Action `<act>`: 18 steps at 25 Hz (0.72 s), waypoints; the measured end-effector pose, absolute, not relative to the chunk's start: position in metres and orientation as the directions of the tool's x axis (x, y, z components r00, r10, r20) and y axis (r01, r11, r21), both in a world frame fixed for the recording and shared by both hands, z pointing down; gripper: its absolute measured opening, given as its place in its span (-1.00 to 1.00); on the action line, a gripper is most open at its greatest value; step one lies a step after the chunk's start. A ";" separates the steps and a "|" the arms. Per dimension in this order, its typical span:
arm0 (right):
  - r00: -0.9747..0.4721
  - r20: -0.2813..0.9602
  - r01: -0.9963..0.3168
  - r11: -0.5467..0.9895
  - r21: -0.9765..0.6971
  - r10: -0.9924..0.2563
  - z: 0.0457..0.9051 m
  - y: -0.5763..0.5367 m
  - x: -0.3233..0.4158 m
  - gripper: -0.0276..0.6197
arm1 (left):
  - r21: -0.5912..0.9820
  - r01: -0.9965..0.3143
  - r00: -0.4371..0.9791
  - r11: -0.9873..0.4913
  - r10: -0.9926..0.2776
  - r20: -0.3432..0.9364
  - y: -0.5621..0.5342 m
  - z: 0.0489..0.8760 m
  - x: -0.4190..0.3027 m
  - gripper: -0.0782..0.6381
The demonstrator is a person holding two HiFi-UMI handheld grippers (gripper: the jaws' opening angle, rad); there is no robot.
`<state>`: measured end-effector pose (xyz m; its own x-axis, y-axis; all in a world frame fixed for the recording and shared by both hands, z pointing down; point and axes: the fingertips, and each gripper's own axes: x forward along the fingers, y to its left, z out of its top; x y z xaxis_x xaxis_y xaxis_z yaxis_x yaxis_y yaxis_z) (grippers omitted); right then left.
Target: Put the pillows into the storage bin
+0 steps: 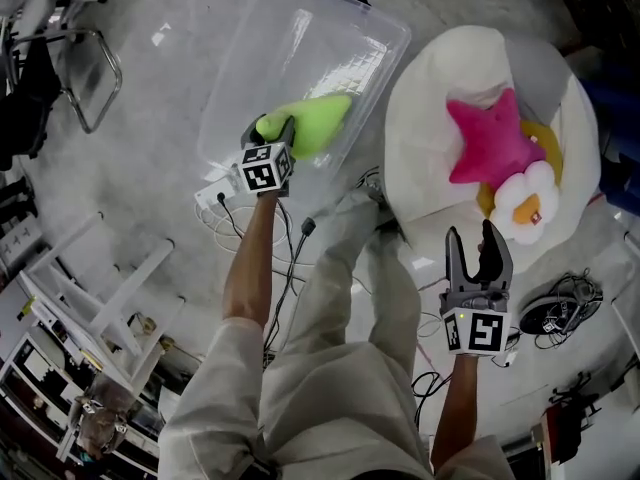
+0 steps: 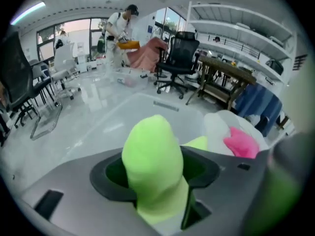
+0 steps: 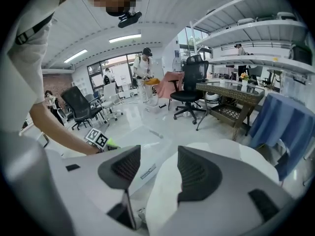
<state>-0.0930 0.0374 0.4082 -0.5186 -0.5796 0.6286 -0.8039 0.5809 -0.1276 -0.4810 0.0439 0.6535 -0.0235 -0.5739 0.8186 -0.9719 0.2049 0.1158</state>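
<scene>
While the left gripper (image 1: 270, 126) has one end of the green pillow (image 1: 318, 120) between its wide-set jaws, with the pads against the soft fabric, the rest of the pillow lies over the near end of the clear storage bin (image 1: 384, 30). Whether it already rests on the bin's bottom cannot be told through the clear walls. The hold looks light, so the main risk is a release too close to the near wall. The pillow could drape over the rim and slide out onto the floor, among the cables (image 1: 290, 243) lying there. The plush could also cling to a pad and be dragged back out as the gripper lifts away.

The right gripper (image 1: 470, 234) hangs open and empty just in front of the white beanbag (image 1: 425, 118). On that beanbag the pink star pillow (image 1: 495, 143) and the flower pillow (image 1: 528, 204) wait, touching each other. Picking up one may tug the other off the seat.
</scene>
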 end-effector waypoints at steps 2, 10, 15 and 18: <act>-0.517 0.630 -0.805 0.580 -0.127 -0.579 0.410 0.039 -0.093 -0.20 | 0.089 -0.979 -0.014 0.182 -0.500 0.866 0.055 0.678 -0.473 -0.04; -0.509 0.631 -0.816 0.562 -0.137 -0.585 0.411 0.046 -0.089 -0.19 | 0.063 -0.998 0.054 -0.004 -0.570 0.820 0.040 0.639 -0.439 -0.01; -0.495 0.614 -0.838 0.526 -0.148 -0.615 0.415 0.039 -0.083 -0.19 | 0.032 -0.982 0.149 -0.185 -0.667 0.730 0.018 0.574 -0.378 -0.02; -0.470 0.610 -0.858 0.491 -0.148 -0.638 0.421 0.036 -0.065 -0.19 | 0.053 -0.948 0.261 -0.313 -0.677 0.688 0.006 0.547 -0.317 -0.02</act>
